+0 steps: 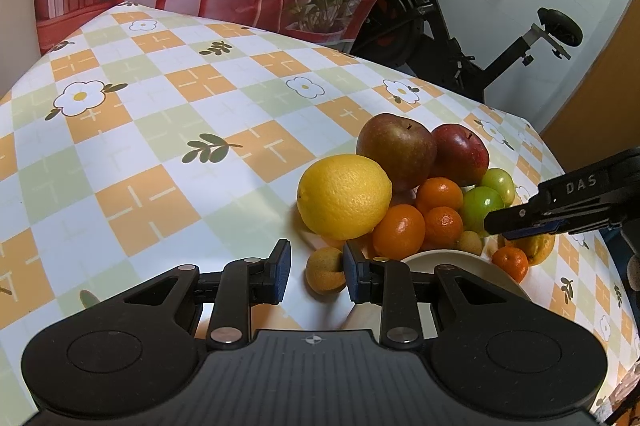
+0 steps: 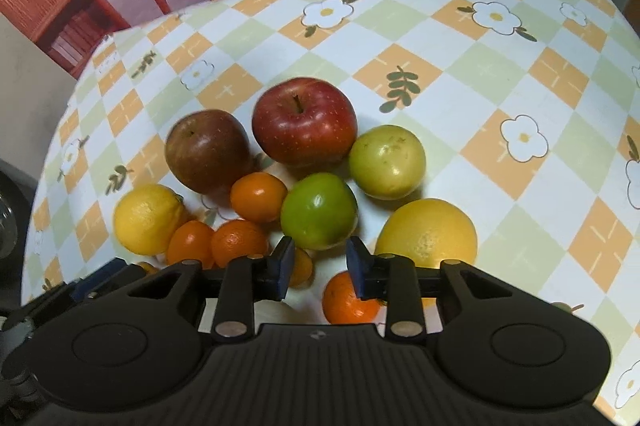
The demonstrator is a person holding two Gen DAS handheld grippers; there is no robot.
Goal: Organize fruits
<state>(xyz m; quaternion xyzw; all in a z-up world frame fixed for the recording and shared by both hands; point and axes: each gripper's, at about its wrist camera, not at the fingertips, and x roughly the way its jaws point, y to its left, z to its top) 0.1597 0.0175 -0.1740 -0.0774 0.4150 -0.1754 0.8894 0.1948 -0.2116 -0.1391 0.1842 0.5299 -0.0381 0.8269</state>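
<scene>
The fruits are lying clustered on the desk [image 2: 520, 74] beside a pale bowl [image 1: 460, 260]; the right gripper [image 2: 320, 268] is hovering spread and empty before a green fruit [image 2: 319, 211], likely lining up a pick; the left gripper [image 1: 317, 272] is waiting spread, empty, its fingers [image 1: 352, 272] beside a small tan fruit [image 1: 325, 271].

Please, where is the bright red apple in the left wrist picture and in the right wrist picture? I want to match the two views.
Left wrist view: the bright red apple is right of centre, at the far back of the fruit pile.
Right wrist view: the apple is near the centre, upper middle, stem up.
Shared landmark: the darker brownish apple lies directly to its left in both.
</scene>
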